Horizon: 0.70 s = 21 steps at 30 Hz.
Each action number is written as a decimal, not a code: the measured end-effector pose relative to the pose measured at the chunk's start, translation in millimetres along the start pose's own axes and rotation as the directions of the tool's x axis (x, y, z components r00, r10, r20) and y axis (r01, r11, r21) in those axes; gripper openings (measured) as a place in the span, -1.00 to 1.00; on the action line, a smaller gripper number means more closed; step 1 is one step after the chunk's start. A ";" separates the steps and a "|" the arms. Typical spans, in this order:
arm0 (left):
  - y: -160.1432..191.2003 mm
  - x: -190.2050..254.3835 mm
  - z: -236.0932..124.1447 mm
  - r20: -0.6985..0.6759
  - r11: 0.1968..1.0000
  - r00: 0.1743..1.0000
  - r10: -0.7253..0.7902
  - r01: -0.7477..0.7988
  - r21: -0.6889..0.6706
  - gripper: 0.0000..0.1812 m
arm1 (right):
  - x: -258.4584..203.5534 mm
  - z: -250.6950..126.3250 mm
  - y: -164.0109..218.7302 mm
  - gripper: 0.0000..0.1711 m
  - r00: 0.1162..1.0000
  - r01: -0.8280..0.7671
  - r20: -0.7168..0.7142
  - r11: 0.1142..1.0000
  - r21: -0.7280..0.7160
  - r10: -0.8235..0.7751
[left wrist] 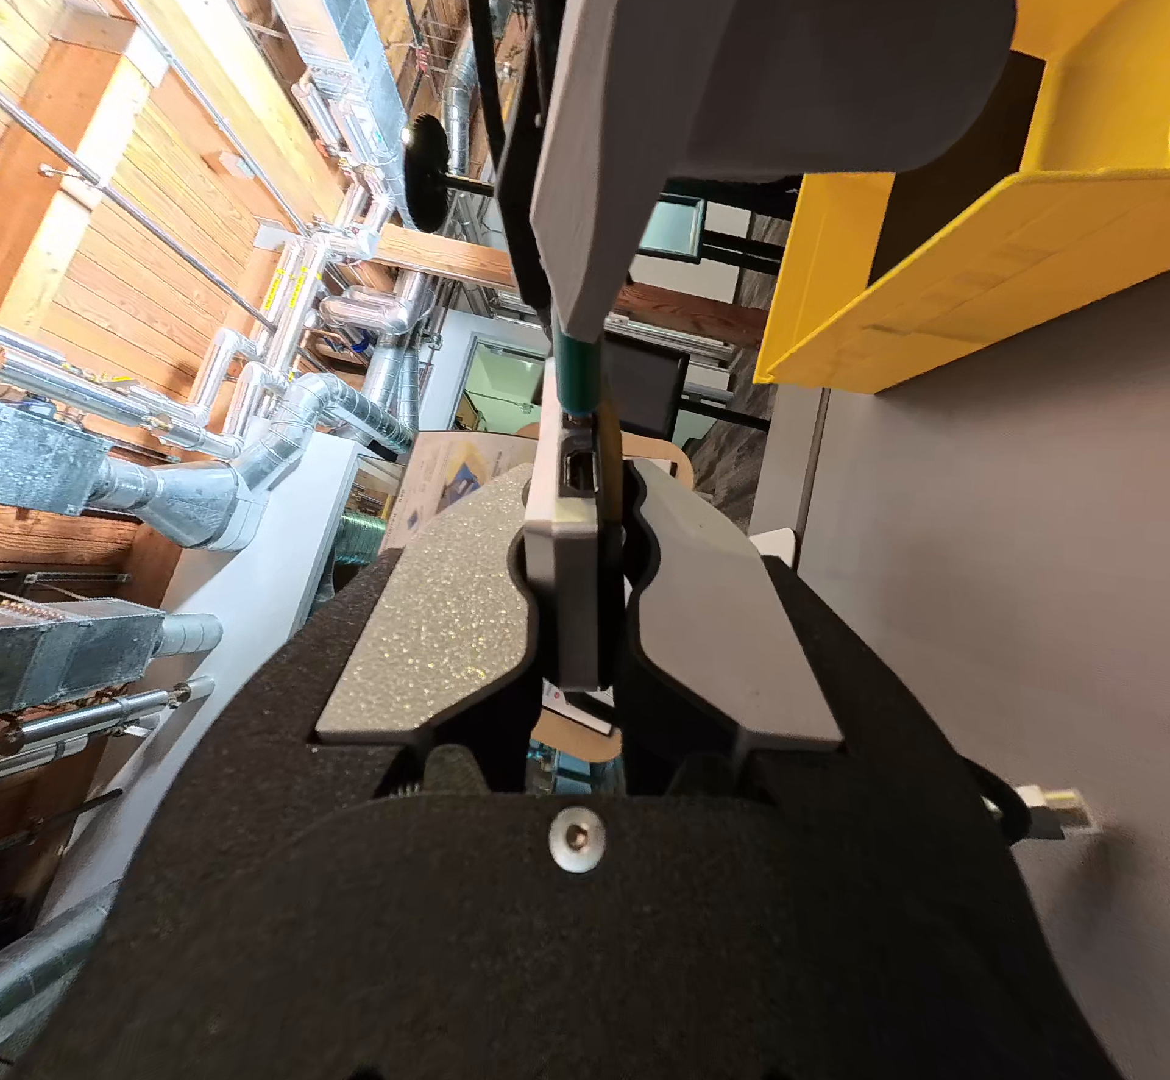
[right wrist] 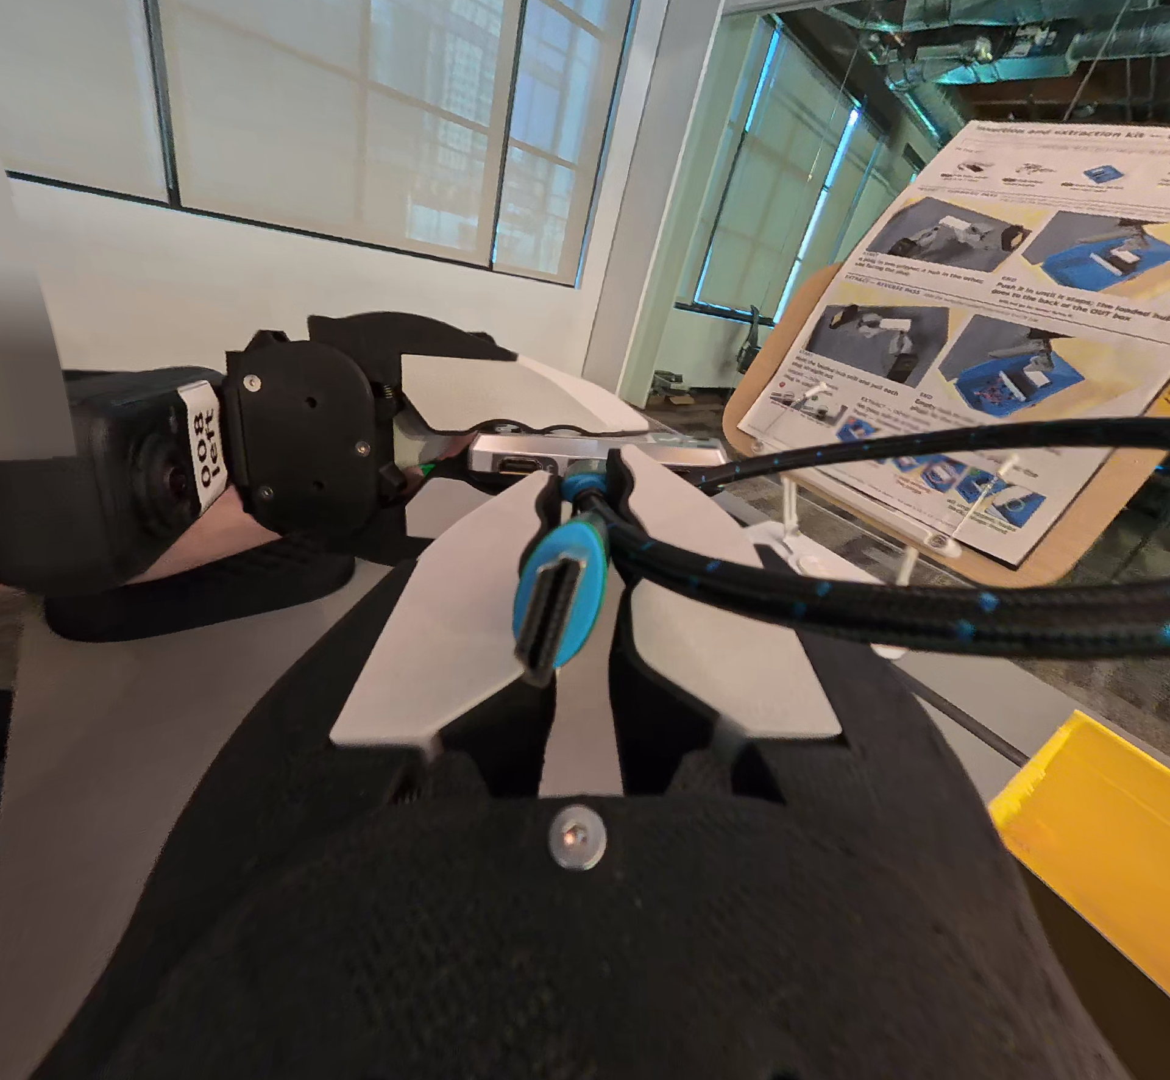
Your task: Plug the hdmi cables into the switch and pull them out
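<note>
My left gripper [left wrist: 581,473] is shut on the silver HDMI switch [left wrist: 573,593] and holds it edge-on above the grey table. One empty port [left wrist: 579,470] faces out. My right gripper [right wrist: 584,473] is shut on a teal-collared HDMI plug [right wrist: 579,483], whose tip meets the switch's port edge [right wrist: 595,459]; I cannot tell how deep it sits. It shows as a green plug [left wrist: 573,378] under the right gripper's finger [left wrist: 570,195]. A second blue plug [right wrist: 554,597] on the black braided cable [right wrist: 886,600] rests loose over my right fingers.
A yellow bin [left wrist: 949,264] stands on the table beside the switch; its corner shows too [right wrist: 1089,821]. A loose grey plug [left wrist: 1063,815] lies on the table. An instruction sheet on a wooden stand [right wrist: 949,321] is at the right. Left tips to right tips: about 5 cm.
</note>
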<state>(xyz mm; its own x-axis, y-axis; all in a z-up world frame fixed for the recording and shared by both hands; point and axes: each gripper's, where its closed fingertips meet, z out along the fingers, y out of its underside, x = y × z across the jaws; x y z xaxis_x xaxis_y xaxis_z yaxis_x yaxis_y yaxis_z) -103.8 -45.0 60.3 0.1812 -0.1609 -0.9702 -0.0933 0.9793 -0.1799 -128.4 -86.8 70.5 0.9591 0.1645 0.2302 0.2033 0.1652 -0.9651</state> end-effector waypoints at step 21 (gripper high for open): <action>44.0 -34.9 2.6 0.149 0.996 0.986 0.079 -0.073 -0.045 -0.75 | 4.6 -18.9 14.0 -0.62 0.999 -0.002 -0.043 1.000 -0.024 0.001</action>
<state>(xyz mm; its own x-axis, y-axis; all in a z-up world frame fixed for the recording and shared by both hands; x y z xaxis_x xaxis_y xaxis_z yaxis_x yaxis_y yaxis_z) -111.6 4.1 86.6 0.3174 -0.0627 -0.9462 -0.1505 0.9818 -0.1156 -117.4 -102.1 55.7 0.9671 0.1223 0.2232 0.2057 0.1410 -0.9684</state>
